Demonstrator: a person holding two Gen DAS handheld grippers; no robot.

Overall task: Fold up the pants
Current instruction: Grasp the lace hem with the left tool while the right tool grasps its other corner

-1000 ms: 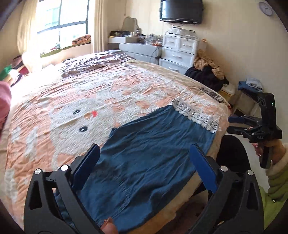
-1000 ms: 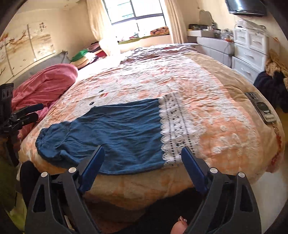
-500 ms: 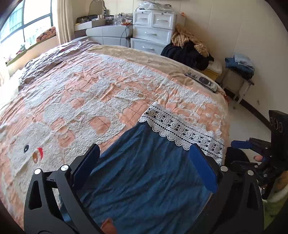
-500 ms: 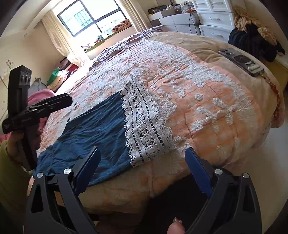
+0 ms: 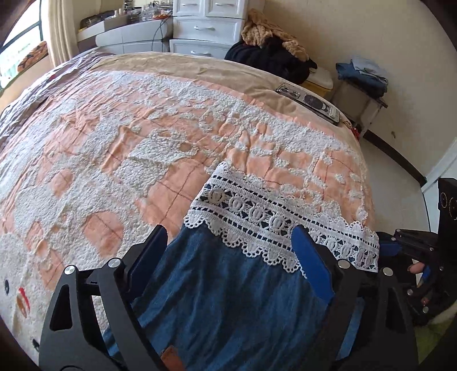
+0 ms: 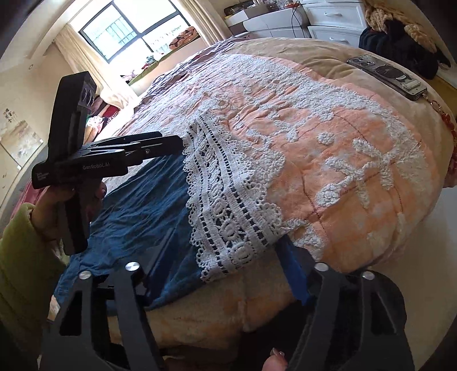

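Observation:
Blue denim pants [image 5: 228, 291] with a white lace hem [image 5: 274, 217] lie flat near the bed's front edge, also in the right wrist view [image 6: 148, 211], lace hem [image 6: 225, 205]. My left gripper [image 5: 228, 242] is open and hovers over the denim just short of the lace; it also shows from the side in the right wrist view [image 6: 171, 145]. My right gripper [image 6: 225, 256] is open at the near corner of the lace hem, over the bed's edge. It shows in the left wrist view [image 5: 400, 245] at the right.
The bed carries a peach and white textured blanket [image 5: 142, 137]. A phone and a remote [image 6: 385, 75] lie at the bed's far right edge. White drawers [image 5: 208, 25], a clothes pile [image 5: 274, 48] and a small stand [image 5: 362, 85] are beyond the bed.
Both grippers have moved in toward the lace hem end of the pants. The left has come closer over the denim; the right has dropped to the hem's near corner.

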